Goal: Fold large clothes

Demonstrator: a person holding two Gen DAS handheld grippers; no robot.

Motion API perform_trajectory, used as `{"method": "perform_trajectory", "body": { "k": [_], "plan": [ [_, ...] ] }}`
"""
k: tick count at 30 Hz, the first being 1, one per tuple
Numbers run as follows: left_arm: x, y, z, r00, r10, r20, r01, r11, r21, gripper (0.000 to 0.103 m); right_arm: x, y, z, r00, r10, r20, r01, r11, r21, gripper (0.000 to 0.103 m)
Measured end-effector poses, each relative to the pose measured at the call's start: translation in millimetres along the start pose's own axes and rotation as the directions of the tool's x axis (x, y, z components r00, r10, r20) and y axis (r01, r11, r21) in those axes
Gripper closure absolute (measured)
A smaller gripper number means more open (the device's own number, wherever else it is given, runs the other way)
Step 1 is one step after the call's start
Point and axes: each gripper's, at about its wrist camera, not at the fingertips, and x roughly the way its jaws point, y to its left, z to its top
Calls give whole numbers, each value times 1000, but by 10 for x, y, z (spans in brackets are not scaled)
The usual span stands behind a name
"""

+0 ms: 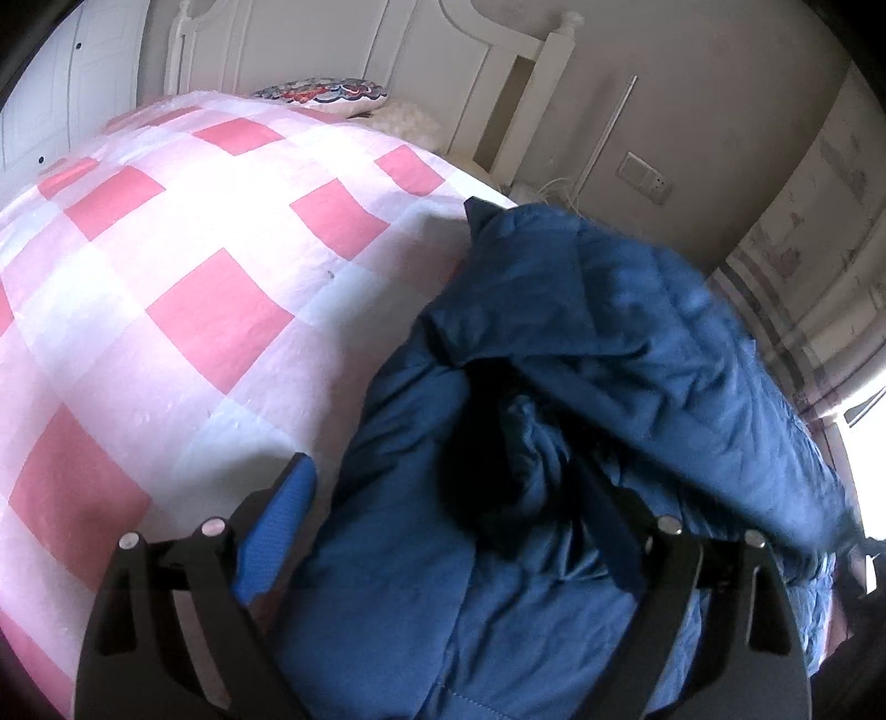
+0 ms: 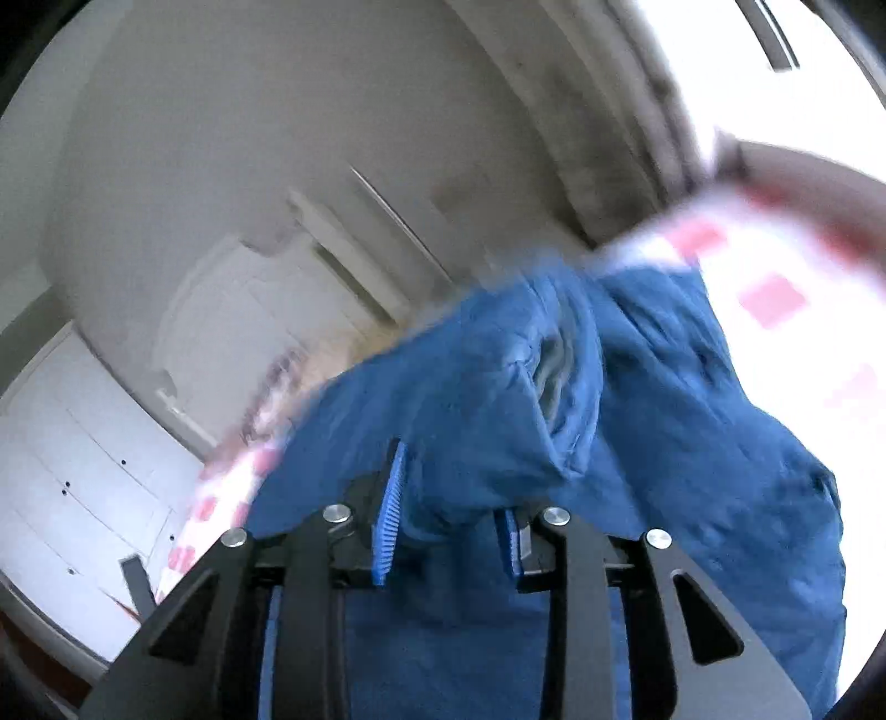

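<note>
A bulky blue quilted jacket (image 1: pixel 581 399) lies bunched on the pink-and-white checked bed quilt (image 1: pixel 183 288), filling the wide-spread left hand-held gripper (image 1: pixel 465 526).

home bedroom: bed (image 1: pixel 166 266) with pink-white checked cover, white headboard (image 1: pixel 343 44), patterned pillow (image 1: pixel 326 94) at bed's far edge, wall socket (image 1: pixel 648 178), white wardrobe doors (image 2: pixel 72 471)
</note>
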Motion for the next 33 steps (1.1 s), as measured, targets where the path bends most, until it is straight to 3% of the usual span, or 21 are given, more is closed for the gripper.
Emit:
{"method": "perform_trajectory", "body": {
  "k": [3,7,10,12,13,14,17,20,21,23,25,26,29,31,33],
  "plan": [
    [-1,16,-2,1000,-3,1,3,1000,-7,12,87,-154,-49,1000,25,-17,-24,998,58,69],
    [-2,21,-1,1000,-3,2,3,1000,-10,12,84,-106,21,1000,9,3,-10,998,58,55],
    [1,8,-7,1000,3,5,-3,1000,0,12,175,-177,80,1000,19,-11,-18,997,81,54],
    [-4,11,-9,1000,1,6,-1,1000,0,12,163,-169,58,1000,23,-5,-23,998,54,56],
    [-1,16,-9,1000,0,5,0,1000,-2,12,94,-163,32,1000,22,8,-22,999,38,70],
    [0,18,-9,1000,0,4,0,1000,-3,12,14,-102,38,999,21,44,-22,1000,8,75],
    [-18,-9,-14,1000,8,10,-9,1000,8,12,-236,69,39,990,11,142,-3,998,-55,77],
    [-31,-49,-20,1000,22,16,-22,999,24,12,-224,90,25,993,-43,108,49,997,-52,76],
    [-34,-56,-23,1000,23,17,-24,999,26,12,-116,37,18,992,-108,58,111,993,-47,76],
    [-39,-51,-25,1000,21,17,-22,999,23,12,17,-73,-20,984,-180,-1,179,983,-40,71],
    [-40,-42,-20,1000,18,15,-19,1000,19,12,-68,-164,-6,990,-141,10,141,990,19,67],
    [-37,-45,-18,1000,19,12,-19,1000,19,12,-130,-174,1,987,-157,24,156,987,32,50],
    [-43,-53,-20,1000,24,14,-24,999,26,12,-484,-90,63,955,-238,176,231,971,55,27],
    [-49,-70,-27,999,28,16,-28,999,31,12,-637,104,85,934,-230,272,243,970,-12,27],
    [-49,-74,-29,999,30,15,-30,999,31,12,-552,381,97,933,-234,273,282,948,-150,27]
  ]
}}
